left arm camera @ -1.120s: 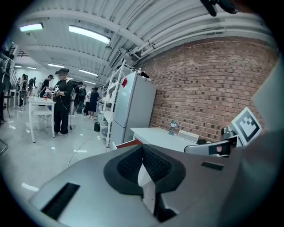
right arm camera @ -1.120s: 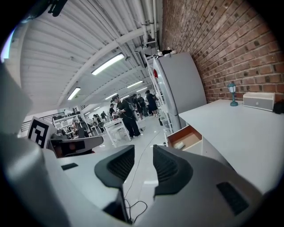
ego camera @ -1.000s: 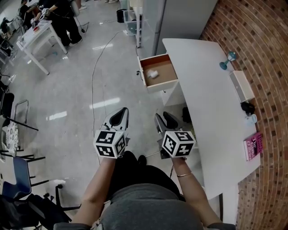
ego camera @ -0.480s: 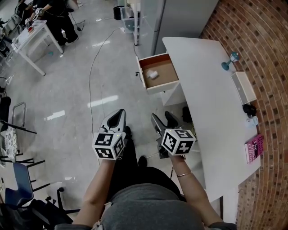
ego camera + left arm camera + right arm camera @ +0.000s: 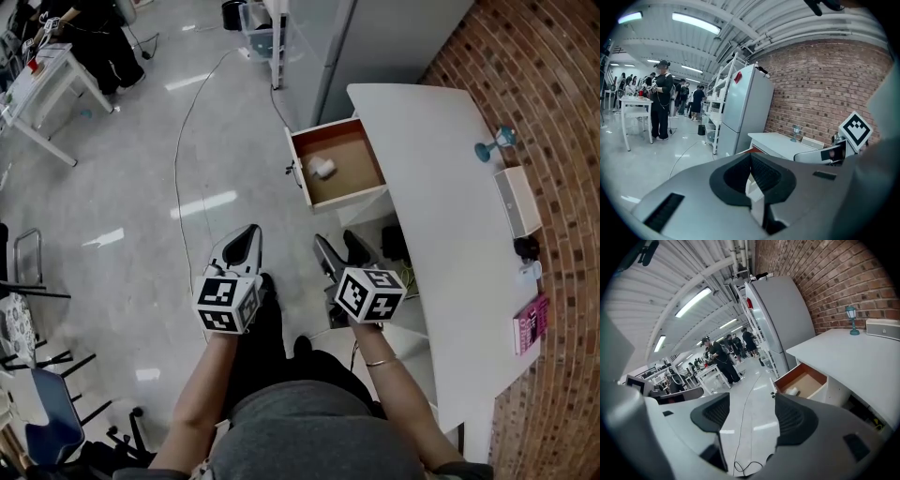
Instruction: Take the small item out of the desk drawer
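Open drawer, upper centre; small item likely light (pinch across middle). Empty right tool has just been opening; left tool closed, empty.

Left gripper and right gripper: grey shells, black ribbed pads, each with a white cube bearing black square markers. Wearer: grey top, black trousers, thin bracelet on right wrist.

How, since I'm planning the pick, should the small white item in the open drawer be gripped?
Probably from above, closing across its narrower width: the small white item lies low on the floor of the open drawer, whose walls block a sideways approach.
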Motion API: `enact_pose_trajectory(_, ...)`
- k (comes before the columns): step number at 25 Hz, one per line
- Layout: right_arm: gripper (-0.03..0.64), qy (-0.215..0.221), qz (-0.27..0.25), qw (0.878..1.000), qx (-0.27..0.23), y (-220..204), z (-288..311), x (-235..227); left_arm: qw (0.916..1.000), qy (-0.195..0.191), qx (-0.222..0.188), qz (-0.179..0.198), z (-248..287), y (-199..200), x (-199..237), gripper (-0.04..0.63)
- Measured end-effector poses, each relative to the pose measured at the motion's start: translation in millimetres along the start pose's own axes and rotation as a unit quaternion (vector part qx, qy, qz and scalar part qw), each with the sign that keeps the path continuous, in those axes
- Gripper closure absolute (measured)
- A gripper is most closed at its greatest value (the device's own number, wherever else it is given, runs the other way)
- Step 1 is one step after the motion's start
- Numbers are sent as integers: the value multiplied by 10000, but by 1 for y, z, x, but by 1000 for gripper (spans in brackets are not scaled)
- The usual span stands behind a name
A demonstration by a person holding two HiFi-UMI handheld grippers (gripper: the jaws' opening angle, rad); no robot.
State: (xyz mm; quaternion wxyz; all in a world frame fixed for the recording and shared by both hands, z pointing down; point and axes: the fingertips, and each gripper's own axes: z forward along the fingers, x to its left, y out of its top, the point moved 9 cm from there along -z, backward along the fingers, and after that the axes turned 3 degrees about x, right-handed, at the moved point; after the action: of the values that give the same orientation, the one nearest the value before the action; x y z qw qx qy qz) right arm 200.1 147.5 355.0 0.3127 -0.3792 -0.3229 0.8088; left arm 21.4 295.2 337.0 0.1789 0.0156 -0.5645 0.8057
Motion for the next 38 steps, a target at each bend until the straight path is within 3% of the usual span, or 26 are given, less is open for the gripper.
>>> enact_pose_trajectory(17, 327, -729, 563, 9956, 169, 51, 103, -2, 9978, -545, 371, -82, 98, 45, 97, 574)
enact_pose_trajectory(27, 311, -1016, 688, 9924, 56, 67, 125, -17, 9959, -702, 567, -47, 134, 50, 103, 574)
enact_pose_trajectory(38, 314, -973, 1078, 9893, 110, 90, 164, -61, 9949, -614, 781, 196, 191, 70, 94, 574)
